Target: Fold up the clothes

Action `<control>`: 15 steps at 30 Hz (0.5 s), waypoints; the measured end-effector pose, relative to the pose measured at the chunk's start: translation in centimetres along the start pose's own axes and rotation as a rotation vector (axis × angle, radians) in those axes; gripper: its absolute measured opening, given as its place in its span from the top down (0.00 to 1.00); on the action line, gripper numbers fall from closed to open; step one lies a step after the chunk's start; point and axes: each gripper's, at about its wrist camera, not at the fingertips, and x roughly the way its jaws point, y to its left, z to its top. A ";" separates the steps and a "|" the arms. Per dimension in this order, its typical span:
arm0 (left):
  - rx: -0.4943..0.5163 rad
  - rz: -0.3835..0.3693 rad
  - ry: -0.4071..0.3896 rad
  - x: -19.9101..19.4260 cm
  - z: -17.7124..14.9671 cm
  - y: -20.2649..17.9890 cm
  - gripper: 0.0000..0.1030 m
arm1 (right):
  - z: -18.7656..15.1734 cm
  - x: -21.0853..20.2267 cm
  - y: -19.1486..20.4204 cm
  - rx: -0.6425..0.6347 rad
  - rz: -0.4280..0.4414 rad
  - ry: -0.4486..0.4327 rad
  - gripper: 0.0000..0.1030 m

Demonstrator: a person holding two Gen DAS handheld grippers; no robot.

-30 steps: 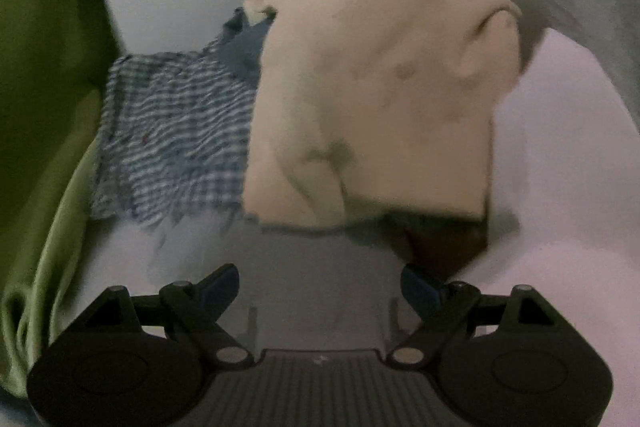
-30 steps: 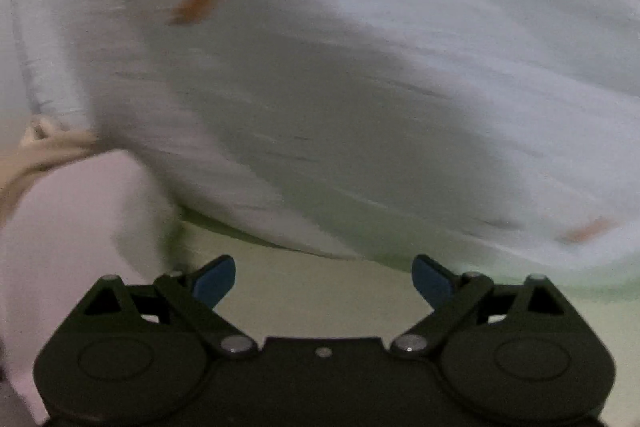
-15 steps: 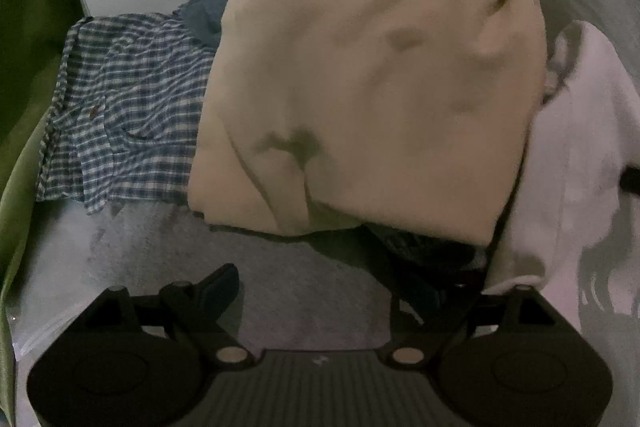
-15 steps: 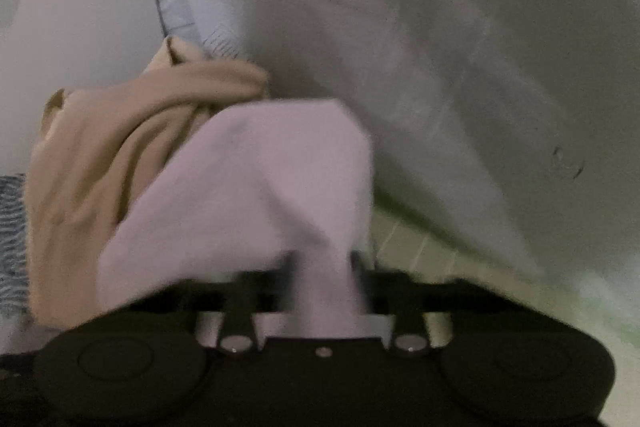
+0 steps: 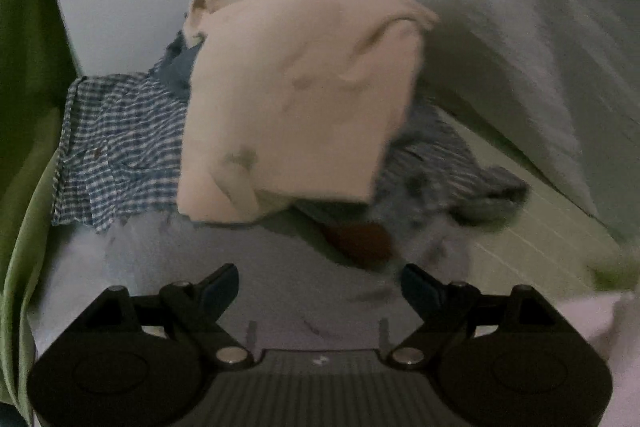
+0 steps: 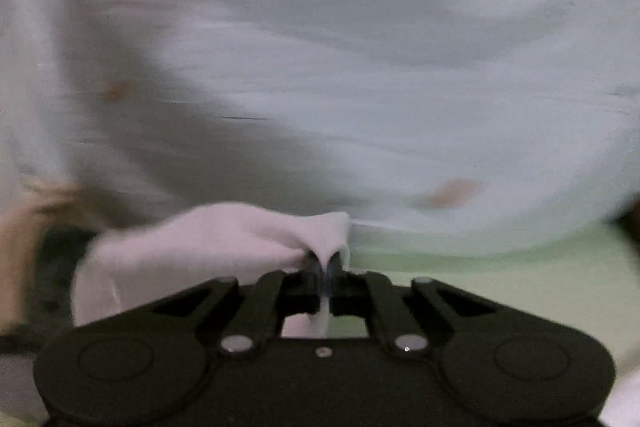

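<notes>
Right wrist: right claw [image 6: 325, 269] pinches pale pink garment [image 6: 208, 243].

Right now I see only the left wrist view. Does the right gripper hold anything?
Observer: Yes. The right gripper has its jaws shut on a white cloth.
Operator: Where does most of the cloth lie?
Observer: It bunches to the left of the jaws. Only a thin strip passes between them, toward the camera.
</notes>
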 end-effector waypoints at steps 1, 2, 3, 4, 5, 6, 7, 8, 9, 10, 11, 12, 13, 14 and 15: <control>0.013 -0.015 -0.003 -0.7 -0.5 -0.6 0.14 | -1.1 0.0 -2.5 -0.019 -0.063 0.039 0.95; 0.027 -0.030 -0.004 -1.4 -1.1 -1.2 0.14 | -2.2 0.3 -4.8 -0.021 -0.111 0.091 0.92; 0.041 -0.046 -0.005 -2.0 -1.6 -1.8 0.14 | -3.3 0.6 -7.0 -0.004 -0.155 0.148 0.89; 0.052 -0.056 -0.001 -2.8 -2.1 -2.4 0.14 | -4.4 0.8 -9.0 0.020 -0.197 0.203 0.87; 0.064 -0.063 0.005 -3.5 -2.6 -3.1 0.14 | -5.4 0.8 -10.7 0.041 -0.234 0.245 0.76; 0.076 -0.068 0.010 -4.1 -3.0 -3.9 0.14 | -5.8 0.4 -11.7 0.054 -0.257 0.249 0.63; 0.092 -0.071 0.011 -4.8 -3.4 -4.6 0.14 | -6.2 0.0 -12.6 0.065 -0.272 0.248 0.57; 0.106 -0.070 0.008 -5.5 -3.7 -5.3 0.14 | -5.9 -0.2 -12.9 0.068 -0.268 0.232 0.45; 0.118 -0.063 0.005 -5.9 -4.1 -5.9 0.14 | -5.5 -0.4 -13.2 0.069 -0.260 0.215 0.35; 0.126 -0.055 0.006 -6.3 -4.4 -6.5 0.14 | -5.1 -0.5 -13.5 0.071 -0.250 0.200 0.30; 0.127 -0.047 0.014 -6.5 -4.7 -6.8 0.14 | -4.7 -0.4 -13.8 0.077 -0.235 0.192 0.23; 0.121 -0.042 0.025 -6.5 -4.9 -7.1 0.14 | -4.2 0.0 -14.0 0.083 -0.217 0.189 0.22; 0.110 -0.039 0.039 -6.6 -5.2 -7.3 0.14 | -3.6 0.4 -14.3 0.085 -0.208 0.185 0.22; 0.101 -0.037 0.050 -6.5 -5.3 -7.5 0.14 | -3.2 0.9 -14.7 0.085 -0.203 0.180 0.21; 0.092 -0.036 0.059 -6.4 -5.5 -7.7 0.14 | -2.8 1.2 -15.2 0.083 -0.211 0.176 0.19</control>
